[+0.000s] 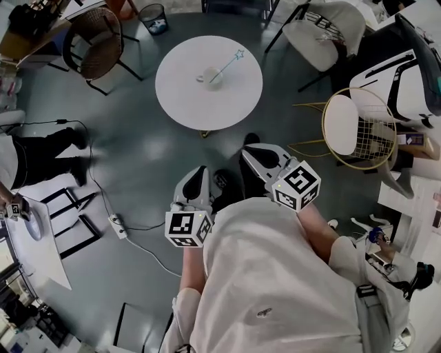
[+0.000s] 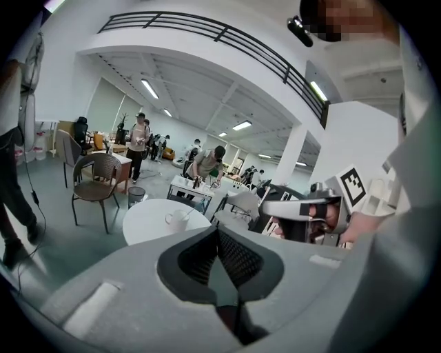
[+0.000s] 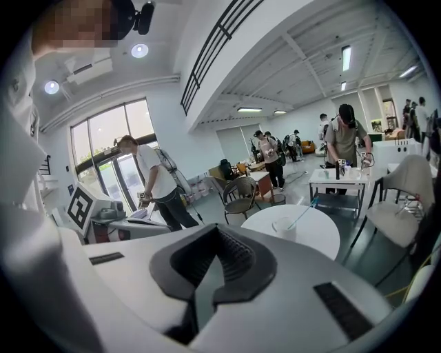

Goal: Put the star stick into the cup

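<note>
A white cup [image 1: 212,77] stands on the round white table [image 1: 186,96], well ahead of me. The light-blue star stick [image 1: 231,63] rests in the cup and leans up to the right, star end out. The cup [image 3: 282,224] and the stick [image 3: 303,212] also show far off in the right gripper view, and the cup [image 2: 178,219] shows in the left gripper view. My left gripper [image 1: 198,172] and right gripper [image 1: 252,153] are held close to my body, far from the table. Both are shut with nothing in them.
A brown chair [image 1: 96,43] and a bin [image 1: 153,17] stand at the far left, a white chair [image 1: 324,27] at the far right, and a gold wire chair [image 1: 358,127] to the right. A power strip [image 1: 117,226] with its cable lies on the floor at the left. People stand around the room.
</note>
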Motion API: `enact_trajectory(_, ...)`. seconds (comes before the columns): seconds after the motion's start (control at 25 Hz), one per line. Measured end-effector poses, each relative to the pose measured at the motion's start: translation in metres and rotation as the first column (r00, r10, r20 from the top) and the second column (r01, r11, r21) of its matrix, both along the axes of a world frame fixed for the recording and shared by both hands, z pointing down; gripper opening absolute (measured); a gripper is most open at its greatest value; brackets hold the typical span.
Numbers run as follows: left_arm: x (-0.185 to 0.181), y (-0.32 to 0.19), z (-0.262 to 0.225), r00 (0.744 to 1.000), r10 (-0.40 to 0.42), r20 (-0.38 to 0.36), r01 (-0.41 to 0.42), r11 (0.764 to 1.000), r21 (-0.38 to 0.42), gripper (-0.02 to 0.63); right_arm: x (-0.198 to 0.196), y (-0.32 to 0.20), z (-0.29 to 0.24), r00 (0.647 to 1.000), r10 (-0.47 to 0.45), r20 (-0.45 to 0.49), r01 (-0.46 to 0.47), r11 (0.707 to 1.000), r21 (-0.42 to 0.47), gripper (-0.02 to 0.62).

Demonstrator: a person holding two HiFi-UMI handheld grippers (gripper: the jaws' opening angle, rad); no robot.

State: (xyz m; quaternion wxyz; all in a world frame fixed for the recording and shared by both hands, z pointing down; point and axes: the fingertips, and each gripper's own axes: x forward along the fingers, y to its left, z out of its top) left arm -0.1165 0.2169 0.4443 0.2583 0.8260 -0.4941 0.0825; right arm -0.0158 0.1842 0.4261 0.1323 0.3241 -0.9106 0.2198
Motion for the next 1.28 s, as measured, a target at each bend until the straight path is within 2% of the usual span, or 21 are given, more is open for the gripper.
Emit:
enact_trajectory(0.2,-0.003,0.015,-0.005,1.000,-0.015,-0.003,0.015,1.000,0.019,0.011,0.002,0.014,-0.008,1.000,0.010,0.015,-0.010,1.000,0.020,0.008)
enact_trajectory(0.4,-0.002,0.012,-0.012,1.000,-0.024,0.002,0.024,0.999,0.036,0.011,0.002,0.012,-0.019,1.000,0.001,-0.005,0.000,0.997,0.081,0.006)
enact_trajectory(0.84,0.011,0.005,-0.019,1.000,0.011,-0.003,-0.010,0.999,0.048,0.011,0.006,0.015,-0.022,1.000,0.010,0.011,-0.011,0.997,0.070,0.006)
enact_trajectory(1.28,0.007,0.010,-0.015,1.000,0.015,-0.010,-0.015,0.999,0.042,0.011,0.005,0.021,-0.017,1.000,0.020,-0.001,-0.019,0.998,0.057,0.006)
